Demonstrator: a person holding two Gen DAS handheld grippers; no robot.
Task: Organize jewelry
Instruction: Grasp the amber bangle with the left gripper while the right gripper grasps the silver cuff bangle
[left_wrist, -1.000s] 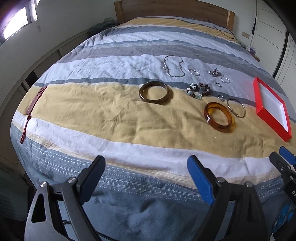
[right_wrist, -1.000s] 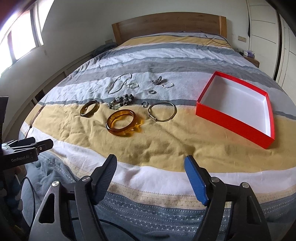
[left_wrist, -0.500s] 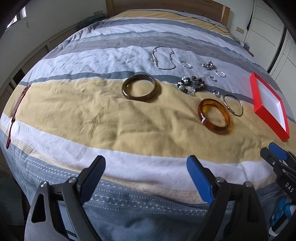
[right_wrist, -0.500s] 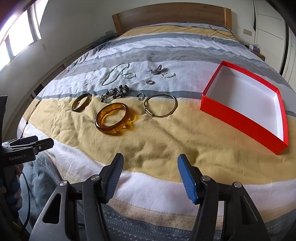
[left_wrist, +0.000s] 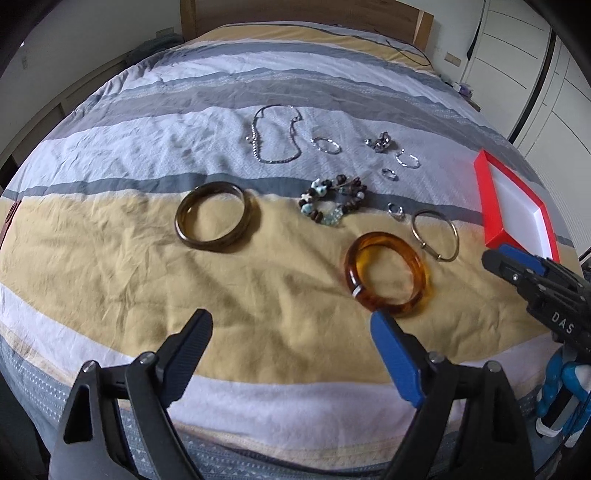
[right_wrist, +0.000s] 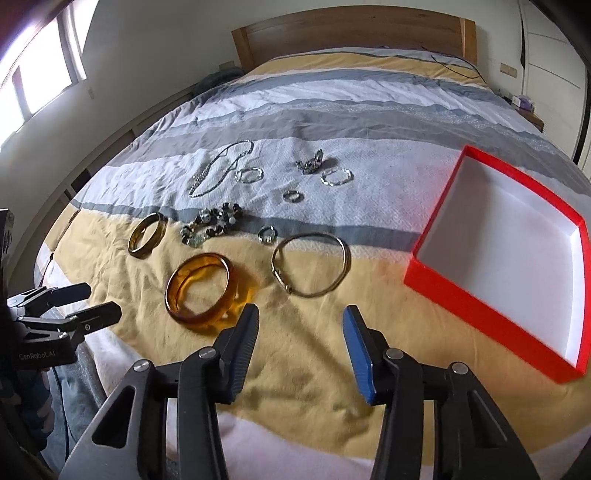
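Amber bangle (right_wrist: 201, 291) lies just left of the right gripper's (right_wrist: 300, 338) parted jaws.

Ahead of my right tongs (right_wrist: 300, 341) the yellow stripe of the bed (right_wrist: 369, 317) lies bare between the amber bangle (right_wrist: 201, 287) and the red box (right_wrist: 498, 254), with the wire bangle (right_wrist: 311, 264) just beyond. My left tongs (left_wrist: 291, 349) face open bedspread; the amber bangle sits just off their right fingertip, the dark bangle (left_wrist: 212, 217) further ahead.
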